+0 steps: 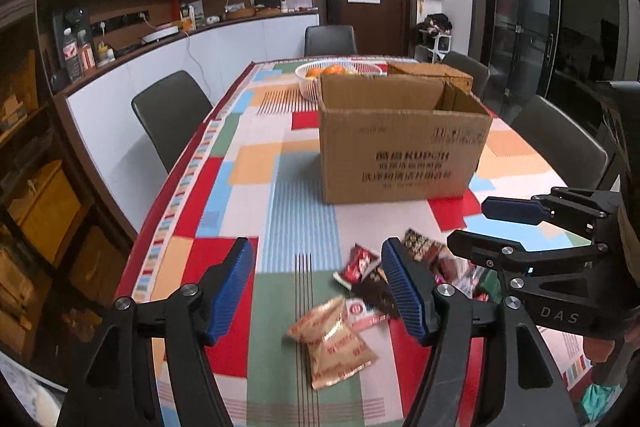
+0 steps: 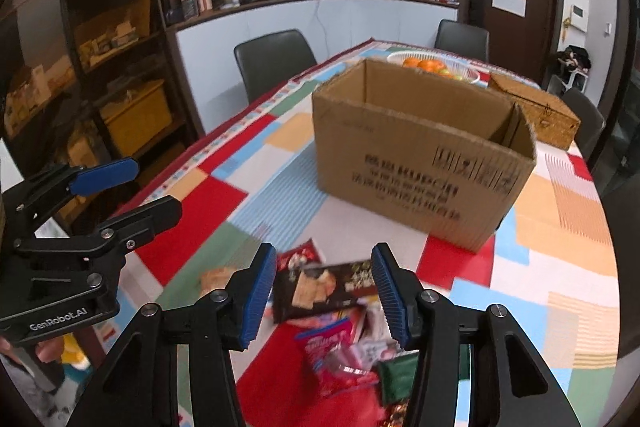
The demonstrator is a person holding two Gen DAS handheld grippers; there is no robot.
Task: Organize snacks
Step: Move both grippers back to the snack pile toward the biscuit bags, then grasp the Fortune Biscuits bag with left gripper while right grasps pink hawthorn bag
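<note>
- Left wrist view: left gripper (image 1: 318,285) hangs with fingers spread and empty over the near counter (image 1: 256,163). Two tan snack packets (image 1: 332,339) lie between them, light and crinkly by the look; best pinched at a sealed edge. One open cardboard box (image 1: 400,147) stands farther back.
- Right wrist view: right gripper (image 2: 324,293) is also spread and empty above the blurred snack pile (image 2: 336,319); one dark packet (image 2: 320,291) tops it, and the rest are too blurred to count.
</note>
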